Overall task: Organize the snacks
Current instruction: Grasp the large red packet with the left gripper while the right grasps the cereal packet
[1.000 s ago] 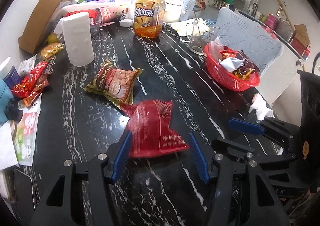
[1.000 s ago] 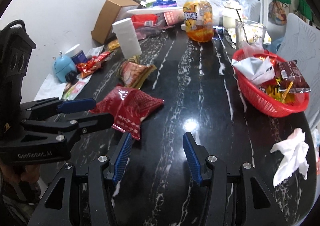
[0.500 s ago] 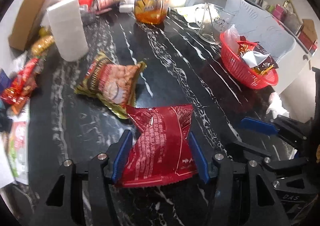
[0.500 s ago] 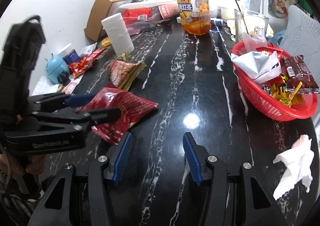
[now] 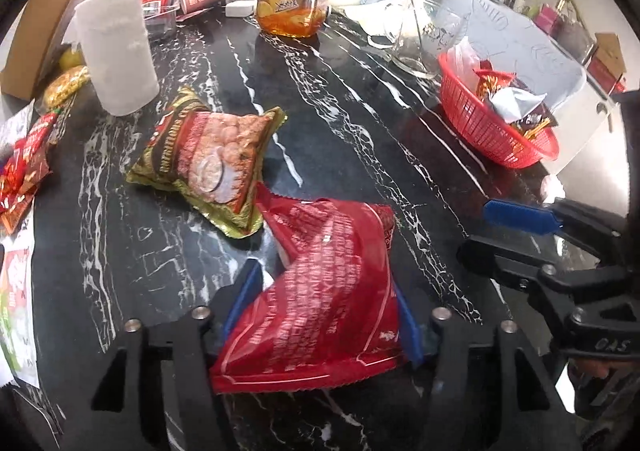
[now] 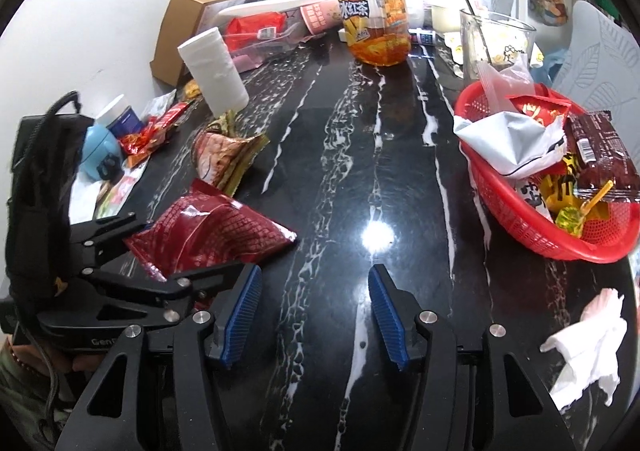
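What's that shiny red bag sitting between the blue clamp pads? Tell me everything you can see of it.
The red snack bag is a glossy, crinkled foil-like pouch with small white print and crimped, serrated end seams. It looks puffy and sealed. It sits between the left gripper's blue pads, its far corner tilted toward the gold snack bag. Below it is the black marble table.

Left tool (image 5: pixel 324 315) is further forward than 1 s ago: the red bag (image 5: pixel 320 291), then lying ahead of its fingers, now sits between them, blue pads pressed into both sides and the pack crumpled. Bag's far corner now nearly meets the gold bag (image 5: pixel 208 163). Right tool (image 6: pixel 314 315) has moved up the table (image 6: pixel 360 131) slightly; the basket (image 6: pixel 520 211) looks closer.
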### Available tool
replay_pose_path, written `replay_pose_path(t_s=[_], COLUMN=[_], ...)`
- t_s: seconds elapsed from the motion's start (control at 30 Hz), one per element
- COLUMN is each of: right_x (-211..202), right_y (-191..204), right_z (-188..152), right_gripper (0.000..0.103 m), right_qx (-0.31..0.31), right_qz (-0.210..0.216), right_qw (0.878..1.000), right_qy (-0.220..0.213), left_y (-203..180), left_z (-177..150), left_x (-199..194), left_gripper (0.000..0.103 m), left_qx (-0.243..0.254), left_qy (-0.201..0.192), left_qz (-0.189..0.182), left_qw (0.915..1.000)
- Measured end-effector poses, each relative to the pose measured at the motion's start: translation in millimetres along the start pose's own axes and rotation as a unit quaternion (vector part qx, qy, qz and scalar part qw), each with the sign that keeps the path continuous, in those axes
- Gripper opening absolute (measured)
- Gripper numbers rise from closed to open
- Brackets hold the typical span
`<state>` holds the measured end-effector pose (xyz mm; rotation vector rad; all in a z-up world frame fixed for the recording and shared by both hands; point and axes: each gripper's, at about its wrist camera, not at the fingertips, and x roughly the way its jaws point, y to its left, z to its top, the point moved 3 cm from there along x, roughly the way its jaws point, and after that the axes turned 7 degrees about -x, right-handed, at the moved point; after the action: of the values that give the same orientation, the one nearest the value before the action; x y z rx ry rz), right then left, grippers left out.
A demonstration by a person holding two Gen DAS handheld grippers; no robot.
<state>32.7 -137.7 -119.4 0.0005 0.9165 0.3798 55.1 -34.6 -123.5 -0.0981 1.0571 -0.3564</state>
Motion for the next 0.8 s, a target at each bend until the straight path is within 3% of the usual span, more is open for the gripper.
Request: replay_pose_path(t_s=[0.1,0.3,0.53,0.8], right_x=[3.7,12.5,24.4,44.2], right_y=[1.9,12.6,31.1,55.7], right_z=[2.7,12.4,31.8,60.2], right_gripper=[0.055,0.055,0.055,0.064], right_qx=[-0.001,-0.019,-0.05,-0.096], right_qz=[0.005,0.018,0.034,0.051], right_qw=[1.0,1.0,0.998,0.994], right_qy=[0.003,0.008,0.008,0.004], left_y=[7.0,21.9,53.0,79.7], left_z=[-0.1,-4.4,3.3,24.7], left_x=[-4.3,-23.1,-45.6,-60.1], left_gripper=[0.056,0.056,0.056,0.056], left_qx=[-0.014,-0.029,-0.065,-0.082], left_qy=[0.006,-0.012,-0.045,-0.081], left_qz=[-0.023,-0.019,-0.001,0.029], left_qw=[0.9996,0.9993,0.9969,0.9929])
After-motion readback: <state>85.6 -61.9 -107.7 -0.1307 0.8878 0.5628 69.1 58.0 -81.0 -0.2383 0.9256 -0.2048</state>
